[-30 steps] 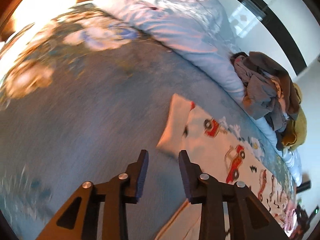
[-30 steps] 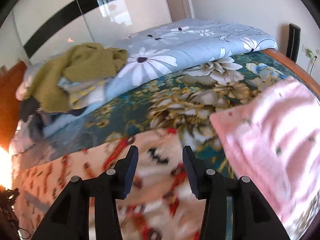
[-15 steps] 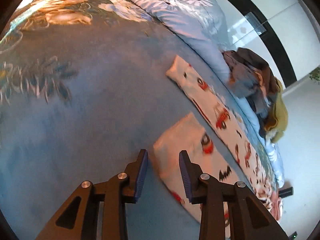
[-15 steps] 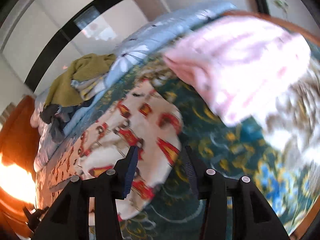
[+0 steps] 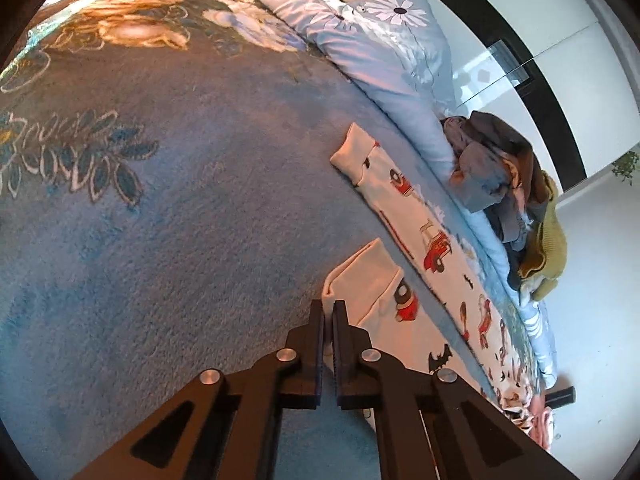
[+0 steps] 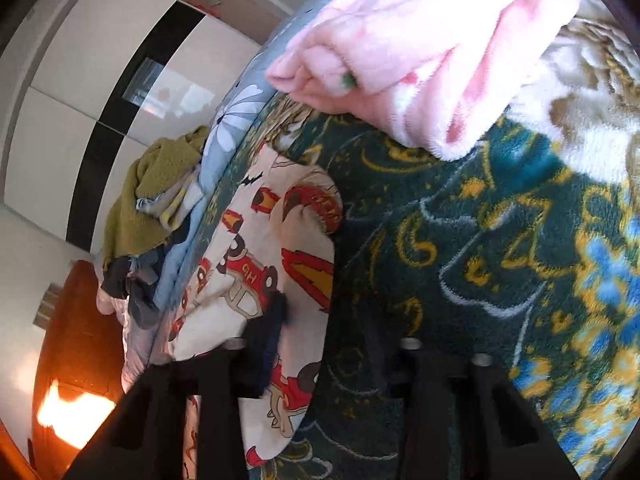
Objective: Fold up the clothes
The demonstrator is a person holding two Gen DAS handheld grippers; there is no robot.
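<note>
Blue floral blanket (image 5: 168,208) covers the bed under both my grippers, and I take the car-print pants (image 5: 416,232) lying flat on it as my landmark. Through the left wrist camera the pants stretch away with two leg ends: the far cuff (image 5: 354,150) lies flat beyond, and the near cuff (image 5: 360,276) sits right at my tips. My left gripper (image 5: 328,308) has its jaws drawn nearly together, pinching the edge of that near cuff; only a thin sliver of cloth shows between the pads. Beyond the pants a pale blue duvet (image 5: 384,48) with white daisies runs along the bed, and on it, past the pants' middle, sits a pile of clothes (image 5: 504,184), grey, brown and olive. Behind the duvet stand white wardrobe doors (image 5: 560,12) with a black band. Through the right wrist camera the pants (image 6: 256,272) show red cars and a rumpled edge, with the blanket (image 6: 460,240) on the other side of them in dark green and yellow. My right gripper (image 6: 320,352) is blurred and its jaws are closing; one finger (image 6: 264,344) lies over the pants' cloth, the other over the blanket, so the pants' edge lies between them, but I cannot tell whether the pads press it. A pink fleece (image 6: 424,44) lies beyond the pants on the blanket.
</note>
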